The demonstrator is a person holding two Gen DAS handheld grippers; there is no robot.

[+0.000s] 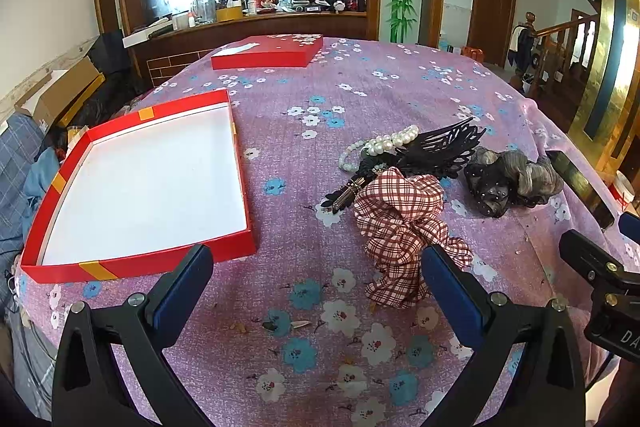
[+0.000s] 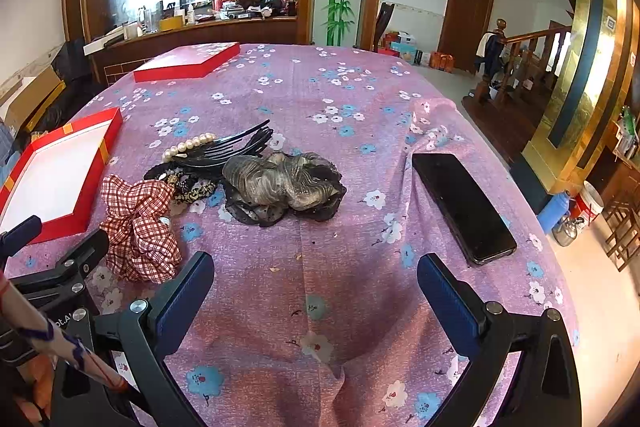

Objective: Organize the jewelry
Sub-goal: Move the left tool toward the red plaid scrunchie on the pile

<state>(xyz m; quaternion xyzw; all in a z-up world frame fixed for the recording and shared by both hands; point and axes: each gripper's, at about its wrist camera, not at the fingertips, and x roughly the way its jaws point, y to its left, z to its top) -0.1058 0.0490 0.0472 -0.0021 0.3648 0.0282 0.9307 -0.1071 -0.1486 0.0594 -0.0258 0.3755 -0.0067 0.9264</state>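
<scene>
A: Nearest the lens: left gripper (image 1: 318,269), blue-padded jaws spread wide, gripping nothing, hovering over the floral tablecloth (image 1: 320,347). Right finger (image 1: 448,281) just at the near edge of the red plaid scrunchie (image 1: 400,223); contact impossible to confirm.

B: Same for the right gripper (image 2: 316,277): spread wide, empty, touching nothing, bare cloth between the pads.

A: Further out, counted: one red plaid scrunchie, one grey-and-black lace scrunchie (image 2: 280,187), one black hair comb (image 1: 440,147), one pearl strand (image 1: 380,147), all heaped together mid-table. Beaded dark bands (image 2: 188,187) tangled under the comb; number unclear.

B: Right of the heap, apart from it: one black phone (image 2: 460,207), lying flat near the table's right edge.

A: Left of the heap: one open red box (image 1: 140,263), white inside, nothing in it. Orange tape strips on its rim.

B: Far end: one red lid (image 1: 268,53), flat, near the table's far-left edge.

A: Writing: only fragments on the gripper bodies, "DA" in the left view, "pt.A" in the right. Nothing else readable.
</scene>
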